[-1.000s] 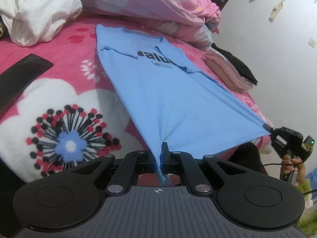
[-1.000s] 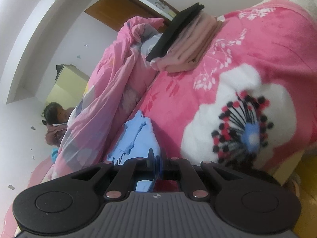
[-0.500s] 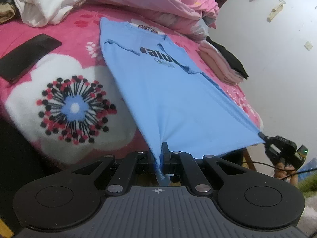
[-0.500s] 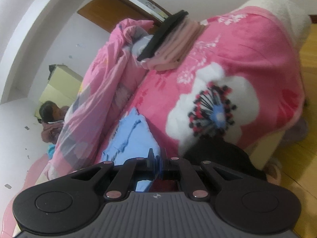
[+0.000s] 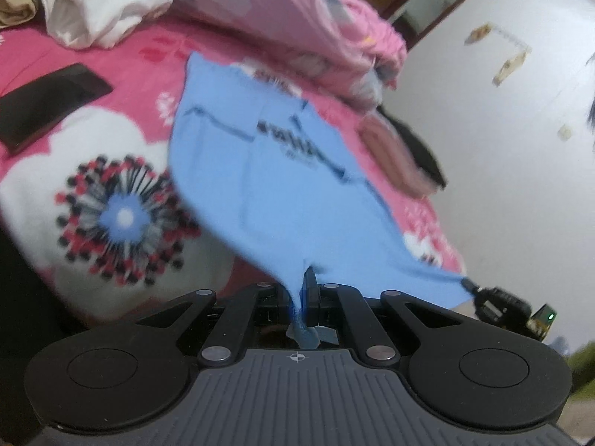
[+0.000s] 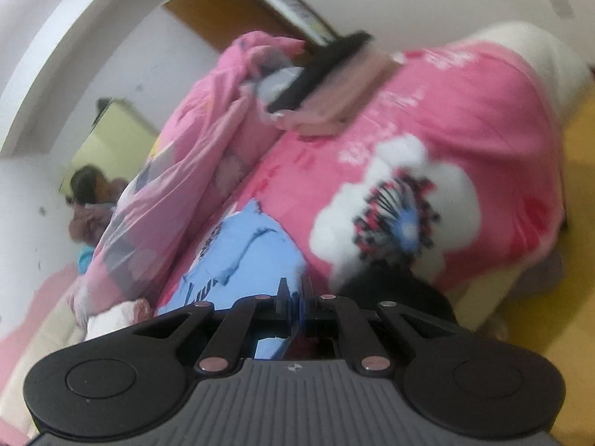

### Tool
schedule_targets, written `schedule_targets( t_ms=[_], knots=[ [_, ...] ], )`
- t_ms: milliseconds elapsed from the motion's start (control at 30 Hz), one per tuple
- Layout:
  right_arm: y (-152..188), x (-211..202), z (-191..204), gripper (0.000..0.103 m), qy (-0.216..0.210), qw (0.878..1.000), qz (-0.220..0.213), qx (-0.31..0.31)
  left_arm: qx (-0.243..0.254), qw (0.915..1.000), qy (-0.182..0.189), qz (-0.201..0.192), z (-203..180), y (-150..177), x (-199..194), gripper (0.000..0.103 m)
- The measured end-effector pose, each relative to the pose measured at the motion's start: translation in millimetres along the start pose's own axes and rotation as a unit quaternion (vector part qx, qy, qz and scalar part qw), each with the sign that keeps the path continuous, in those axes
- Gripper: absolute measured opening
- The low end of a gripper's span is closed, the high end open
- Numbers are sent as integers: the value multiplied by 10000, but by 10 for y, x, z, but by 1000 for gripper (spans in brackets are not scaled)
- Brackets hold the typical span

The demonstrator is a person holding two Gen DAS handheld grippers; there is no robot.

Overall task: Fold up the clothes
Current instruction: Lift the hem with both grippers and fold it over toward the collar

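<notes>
Moved: since a second ago both claws have drawn the shirt's hem toward the near edge of the bed, and more of the phone and white bundle shows in the left view.
Shirt: the light blue T-shirt [image 5: 275,186] lies front-up on the pink blanket [image 5: 122,55], collar far, hem lifted off the bed's near edge and stretched between the two claws.
Left claw: the left gripper [image 5: 305,290] is clamped tight on one hem corner; a tuft of blue cloth pokes out behind the fingers.
Right claw: the right gripper [image 6: 295,297] is pinched closed on the other hem corner; from the left view it shows at the lower right, gripping the cloth tip [image 5: 483,297].
Writing: a dark chest print crosses the shirt, but blur leaves no letter readable; a smaller line under it is also illegible.
Hard to make out: both views are smeared by motion; the shirt's far sleeve is cut off behind folds in the right view.
Around: a black phone [image 5: 48,104] lies left of the shirt, apart from it; a white bundle [image 5: 100,0] sits beyond it; a rumpled quilt [image 5: 305,18] runs along the far side; a folded pile [image 5: 401,156], pink with black on top, rests right of the shirt.
Edges: the blanket drops off at the near side under the hem; white wall [image 5: 502,148] lies beyond the bed's right edge.
Person: someone sits at the far left in the right view [image 6: 93,200].
</notes>
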State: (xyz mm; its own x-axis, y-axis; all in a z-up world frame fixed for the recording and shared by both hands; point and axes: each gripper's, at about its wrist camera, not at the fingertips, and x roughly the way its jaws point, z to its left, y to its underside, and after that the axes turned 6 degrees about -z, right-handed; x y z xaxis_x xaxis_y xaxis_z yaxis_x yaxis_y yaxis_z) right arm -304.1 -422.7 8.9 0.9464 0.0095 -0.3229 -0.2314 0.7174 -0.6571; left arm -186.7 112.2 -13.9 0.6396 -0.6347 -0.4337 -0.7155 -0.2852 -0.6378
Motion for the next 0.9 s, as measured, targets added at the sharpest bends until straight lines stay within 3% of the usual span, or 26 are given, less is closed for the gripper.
schedule_targets(
  t_ms=[300, 600, 900],
  knots=[
    [-369, 448, 301, 3, -375, 9972, -165, -627, -202, 9983, 160, -519, 194, -419, 231, 1],
    [-645, 1000, 679, 3, -728, 9931, -239, -890, -569, 9906, 389, -1178, 477, -813, 530, 2],
    [-836, 1721, 854, 3, -891, 9920, -280, -849, -734, 9839, 194, -1621, 674, -1097, 918, 2]
  ],
)
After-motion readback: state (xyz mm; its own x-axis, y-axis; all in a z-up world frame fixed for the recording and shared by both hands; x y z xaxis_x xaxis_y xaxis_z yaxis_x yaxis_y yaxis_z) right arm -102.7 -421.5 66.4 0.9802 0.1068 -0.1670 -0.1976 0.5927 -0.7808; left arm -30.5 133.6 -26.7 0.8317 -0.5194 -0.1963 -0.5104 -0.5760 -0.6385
